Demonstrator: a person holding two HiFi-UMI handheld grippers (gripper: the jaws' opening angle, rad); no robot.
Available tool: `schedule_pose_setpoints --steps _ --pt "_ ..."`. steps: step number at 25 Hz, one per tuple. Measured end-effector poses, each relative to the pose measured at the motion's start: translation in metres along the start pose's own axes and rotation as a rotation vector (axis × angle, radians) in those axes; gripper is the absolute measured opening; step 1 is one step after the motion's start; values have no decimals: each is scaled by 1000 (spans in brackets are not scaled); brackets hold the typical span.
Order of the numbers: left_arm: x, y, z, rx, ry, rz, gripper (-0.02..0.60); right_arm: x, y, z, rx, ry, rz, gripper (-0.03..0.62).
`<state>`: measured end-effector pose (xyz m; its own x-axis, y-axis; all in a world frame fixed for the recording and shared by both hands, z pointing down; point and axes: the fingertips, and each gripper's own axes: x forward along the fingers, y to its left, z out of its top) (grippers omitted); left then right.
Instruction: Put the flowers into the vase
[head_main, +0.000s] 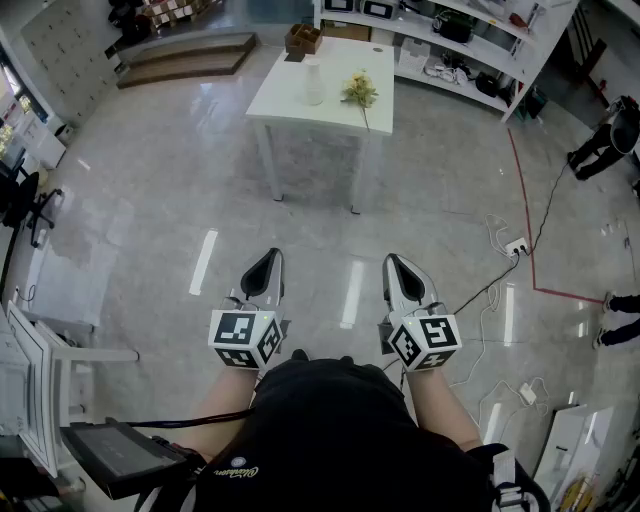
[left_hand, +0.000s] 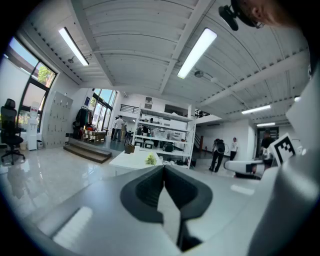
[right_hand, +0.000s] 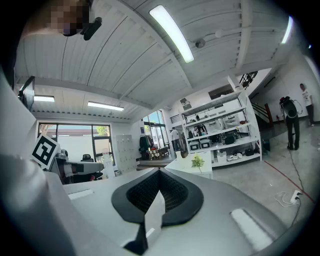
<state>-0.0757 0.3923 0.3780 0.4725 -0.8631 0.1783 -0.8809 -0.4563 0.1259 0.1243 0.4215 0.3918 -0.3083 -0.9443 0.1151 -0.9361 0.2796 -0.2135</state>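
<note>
A white vase (head_main: 314, 85) and a bunch of yellow-green flowers (head_main: 359, 92) are on a small white table (head_main: 290, 100) far ahead across the floor. The flowers lie to the right of the vase. My left gripper (head_main: 268, 258) and right gripper (head_main: 395, 262) are held side by side close to my body, far short of the table. Both point forward, and both are shut with nothing between the jaws. The left gripper view shows the flowers (left_hand: 150, 160) small beyond the closed jaw tips (left_hand: 164, 167). In the right gripper view the flowers (right_hand: 198, 161) sit past the closed tips (right_hand: 160, 171).
White shelving (head_main: 470, 40) stands behind the table, with a brown box (head_main: 302, 39) on the floor beside it. Cables and a power strip (head_main: 516, 246) lie on the floor at right, by a red floor line (head_main: 524, 215). A person (head_main: 603, 143) stands at far right. Wooden steps (head_main: 185, 60) are at back left.
</note>
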Motion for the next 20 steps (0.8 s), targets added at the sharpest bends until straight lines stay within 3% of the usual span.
schedule_pose_setpoints --steps 14,20 --pt "1 6 0 -11 -5 0 8 4 5 -2 -10 9 -1 -2" --pt "0 12 -1 -11 -3 -5 8 10 17 5 20 -25 42 0"
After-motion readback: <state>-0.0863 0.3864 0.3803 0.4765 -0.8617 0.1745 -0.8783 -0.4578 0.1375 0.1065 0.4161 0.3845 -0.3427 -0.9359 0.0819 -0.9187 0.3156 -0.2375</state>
